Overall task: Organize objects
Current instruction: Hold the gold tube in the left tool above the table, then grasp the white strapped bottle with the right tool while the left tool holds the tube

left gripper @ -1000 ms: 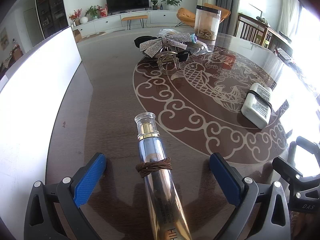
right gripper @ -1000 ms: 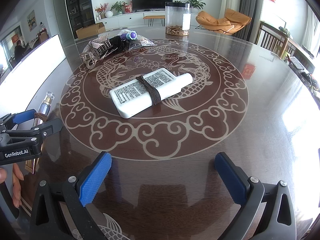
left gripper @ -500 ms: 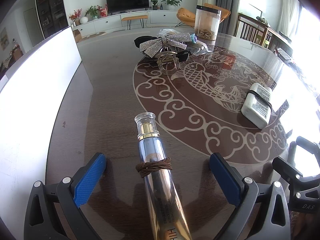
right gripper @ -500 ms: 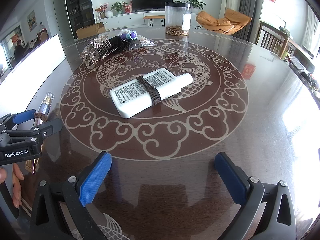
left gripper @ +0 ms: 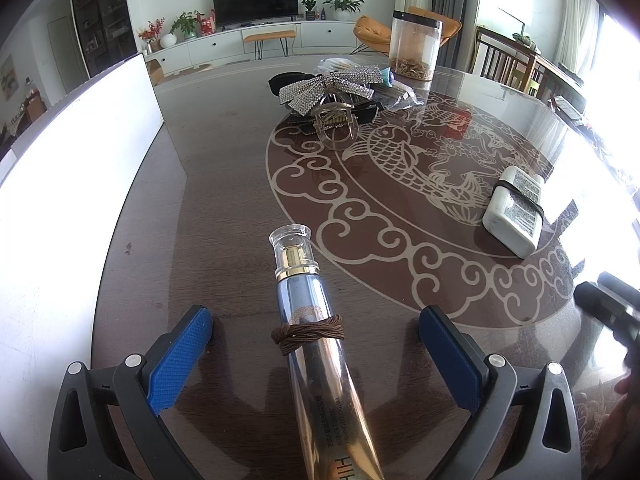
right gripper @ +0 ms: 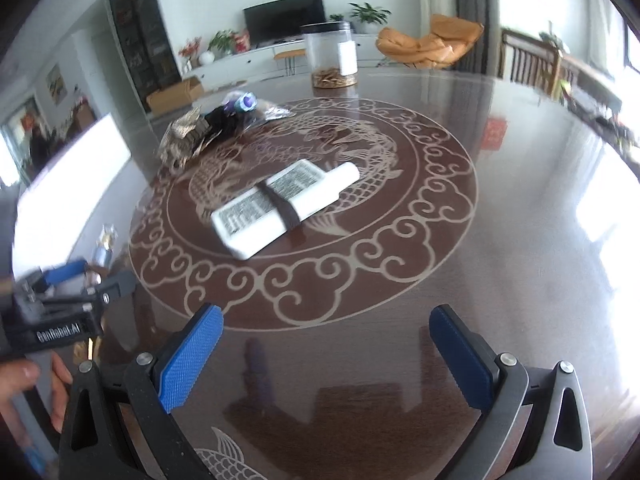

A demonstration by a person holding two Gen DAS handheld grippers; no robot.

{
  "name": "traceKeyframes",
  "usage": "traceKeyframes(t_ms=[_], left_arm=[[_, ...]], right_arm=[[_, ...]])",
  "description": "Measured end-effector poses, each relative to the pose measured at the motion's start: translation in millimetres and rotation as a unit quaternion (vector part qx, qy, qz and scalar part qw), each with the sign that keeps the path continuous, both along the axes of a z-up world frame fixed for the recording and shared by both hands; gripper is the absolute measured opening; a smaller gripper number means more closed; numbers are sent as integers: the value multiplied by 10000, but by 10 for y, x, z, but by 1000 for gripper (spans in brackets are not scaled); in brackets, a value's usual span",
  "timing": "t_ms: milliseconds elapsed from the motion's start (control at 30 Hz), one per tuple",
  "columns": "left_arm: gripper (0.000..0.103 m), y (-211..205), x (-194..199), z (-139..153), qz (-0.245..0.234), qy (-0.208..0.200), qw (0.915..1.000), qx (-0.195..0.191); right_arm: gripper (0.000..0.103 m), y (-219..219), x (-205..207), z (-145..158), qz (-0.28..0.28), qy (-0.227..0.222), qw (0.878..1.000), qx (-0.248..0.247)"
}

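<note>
Both my jaws are wide open, left gripper [left gripper: 314,344] straddling the cream tube [left gripper: 316,336], right gripper [right gripper: 326,344] facing the white bottle [right gripper: 280,204].

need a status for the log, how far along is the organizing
Done: metallic tube and white tube each have a hair tie around them. In hand: nothing; left gripper open around the metallic tube, right gripper open, empty. Left: the hair accessory pile is unsorted.

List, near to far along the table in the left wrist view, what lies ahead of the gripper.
Shiny silver-gold tube with brown hair tie and clear cap → translucent brown claw clip → rhinestone silver bow → clear plastic jar with black lid.
</note>
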State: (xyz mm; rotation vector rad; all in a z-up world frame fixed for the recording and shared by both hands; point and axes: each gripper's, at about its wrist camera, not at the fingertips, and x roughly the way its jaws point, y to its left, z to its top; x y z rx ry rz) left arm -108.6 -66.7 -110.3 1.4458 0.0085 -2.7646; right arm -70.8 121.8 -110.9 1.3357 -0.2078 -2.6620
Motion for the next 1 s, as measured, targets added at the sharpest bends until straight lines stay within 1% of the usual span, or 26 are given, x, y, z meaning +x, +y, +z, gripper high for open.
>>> traceKeyframes(t_ms=[100,167,200,233,300,367,433,467,533,567,600,633,700,867,1000], left_arm=[[103,-1,2,2,0,1,10000,1],[103,0,1,-2,0,-1,10000,0],[103,0,2,-2,0,0,10000,0],[103,0,3,-1,0,0,10000,1],[103,0,1,-2,-1,0,10000,1],[103,-1,0,-2,-1,0,10000,1],[103,0,-1,-3,-2,0,10000,0],[103,0,-2,-4,-2,1,10000,1],[103,1,-3,-4,-2,1,10000,1],[103,2,-3,-5,-1,2,10000,1],[103,0,-5,-5,-2,2,10000,1],[103,3,-2,-5,-1,3,10000,2],[103,0,-4,-6,-3,2,10000,2],[103,-1,-3,-6,-3,2,10000,2],[103,-2,-2,-8,-4,3,10000,3]], right_arm=[[103,60,-154,33,-232,-210,9981,-524],[103,-1,-314,42,-287,-381,9943,-954],[103,-57,-416,42,-319,-462,9927,-1065],[103,-141,-532,46,-368,-549,9927,-1012],[103,-353,-776,42,-373,-697,9948,-638],[103,-593,-1013,25,-300,-822,9962,-37],[103,-814,-1172,-17,-164,-936,9932,671],[103,-881,-1193,-36,-78,-919,9919,878],[102,-928,-1137,-56,50,-749,9915,1059],[94,-910,-1067,-37,54,-584,9927,1053],[82,-891,-995,-22,62,-436,9935,1050],[77,-872,-917,-12,98,-309,9939,1053],[55,-816,-779,6,168,-134,9942,1058],[55,-663,-383,2,268,170,9945,1002],[55,-573,-121,-1,273,223,9946,975]])
